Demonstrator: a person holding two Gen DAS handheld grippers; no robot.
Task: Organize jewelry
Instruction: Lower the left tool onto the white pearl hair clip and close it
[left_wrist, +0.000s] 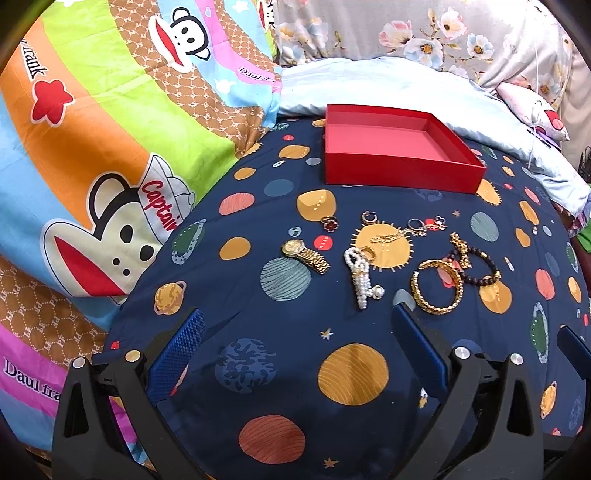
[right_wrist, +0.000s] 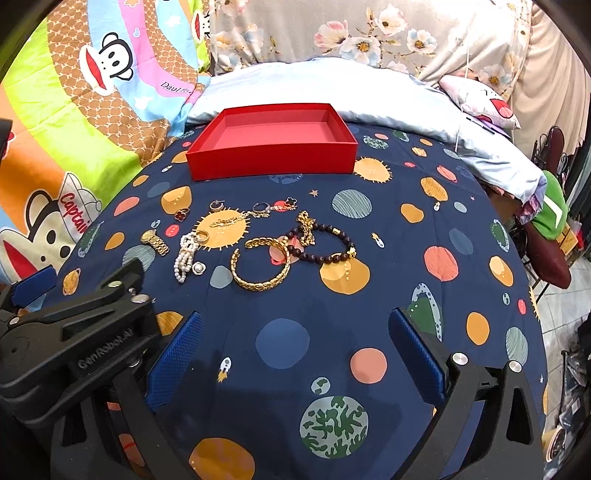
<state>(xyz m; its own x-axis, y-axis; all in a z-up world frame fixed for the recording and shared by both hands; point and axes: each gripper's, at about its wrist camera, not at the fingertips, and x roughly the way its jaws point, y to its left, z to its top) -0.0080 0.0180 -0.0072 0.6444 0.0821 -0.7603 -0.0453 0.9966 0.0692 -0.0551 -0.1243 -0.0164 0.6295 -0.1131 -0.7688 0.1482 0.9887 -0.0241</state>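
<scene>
Left claw (left_wrist: 295, 347), right claw (right_wrist: 295, 347) both spread wide, empty; jewelry pile (right_wrist: 255, 240) ahead; red box (right_wrist: 271, 142) beyond.

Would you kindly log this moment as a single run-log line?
stage: start | left gripper: open, holding nothing | right gripper: open, holding nothing | red box: empty | jewelry: gold watch, gold bangle on bedspread

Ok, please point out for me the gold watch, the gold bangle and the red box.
gold watch (left_wrist: 294, 246): left wrist view, on its round dial.
gold bangle (right_wrist: 258, 283): right wrist view, on the near curve of the band.
red box (right_wrist: 271, 162): right wrist view, on its front outer wall.
</scene>
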